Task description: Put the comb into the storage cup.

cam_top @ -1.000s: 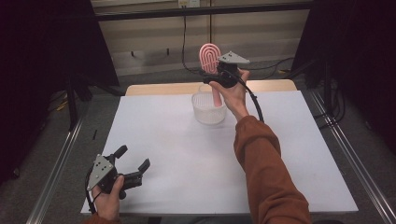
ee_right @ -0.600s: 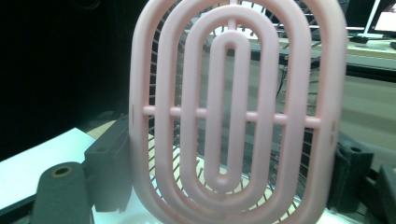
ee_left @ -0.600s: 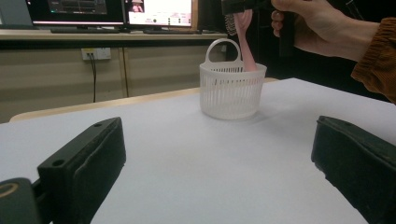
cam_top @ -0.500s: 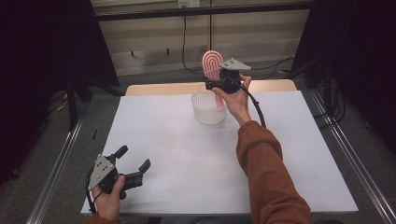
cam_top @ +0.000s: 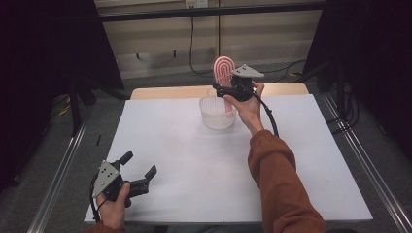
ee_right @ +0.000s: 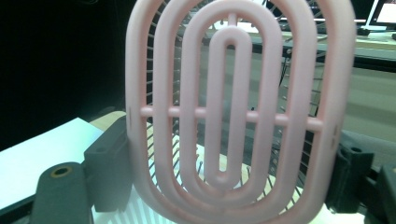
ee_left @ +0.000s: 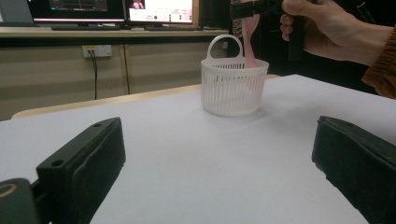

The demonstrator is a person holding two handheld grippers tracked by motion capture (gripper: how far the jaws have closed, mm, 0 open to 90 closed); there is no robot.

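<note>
1. Dark curtains are hanging on both sides in the high view, with a pale wall and cables running behind; the white table (cam_top: 160, 145) is taking up the middle. The right gripper (cam_top: 224, 89) is holding a pink slotted tool (cam_top: 224, 71) upright over the white basket (cam_top: 217, 112) at the far end, jaws pinching it by its edges; I'm guessing it's being lowered in handle-first, since the lower end is already dipping inside the rim. The left gripper (cam_top: 141, 171) is resting near the front left corner with its jaws spread and nothing between them; looks like it's just waiting out of the way.

2. Left gripper view: its two black jaws are standing wide apart with bare table between them; farther off the basket (ee_left: 234, 86) is sitting on the tabletop with its loop handle up, and the pink tool (ee_left: 250, 42) is poking down into it while the other hand is gripping from above; monitors are glowing on a desk behind.

3. Right gripper view: the tool's head (ee_right: 233, 107) is sitting right in front of the camera, clamped across its width by the dark pads on either side; it's an oval of nested pink rings with one crossbar, matte plastic, with thin wires or bristles showing through the slots; can't tell which. Gripping the wide edges is probably keeping it from swinging.
</note>
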